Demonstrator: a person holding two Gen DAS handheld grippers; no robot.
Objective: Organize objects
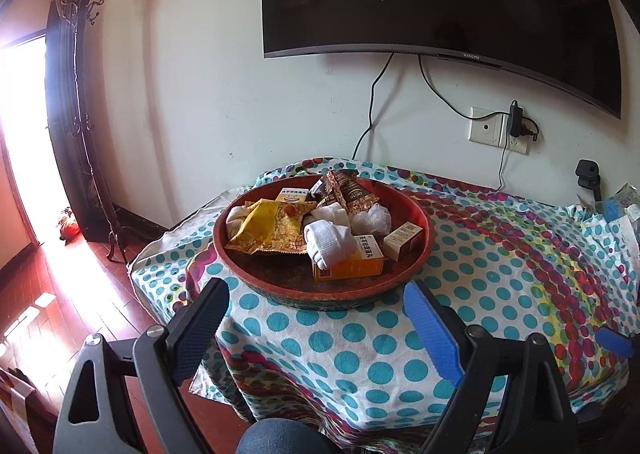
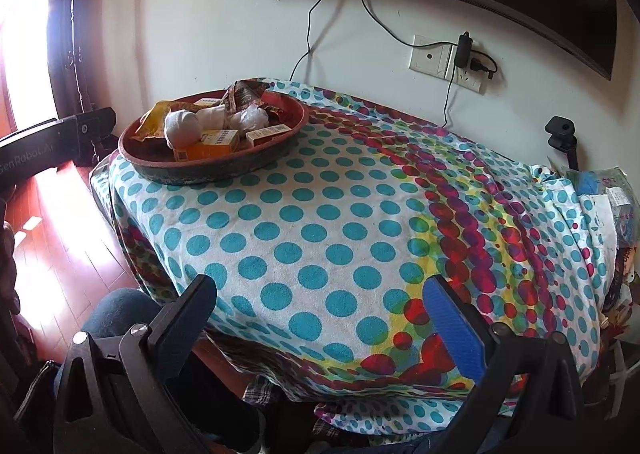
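Both claws hanging open over the dotted worktop, nothing gripped.

The left claw (image 1: 316,318) is hovering just short of the round red shallow tray (image 1: 416,210), which is sitting on the polka-dot cloth-covered worktop (image 1: 480,274) holding an orange cardboard box (image 1: 352,266), rolled white socks (image 1: 328,242) and a yellow snack packet (image 1: 268,228). The right claw (image 2: 320,310) is gaping wide above bare cloth, well apart from the tray; its smaller contents are probably boxes.

Harsh daylight floods from the overexposed bright window (image 1: 20,142) at far left, glaring off the reddish wooden floor (image 1: 60,294); fisheye distortion bends the edges, focus sharp.
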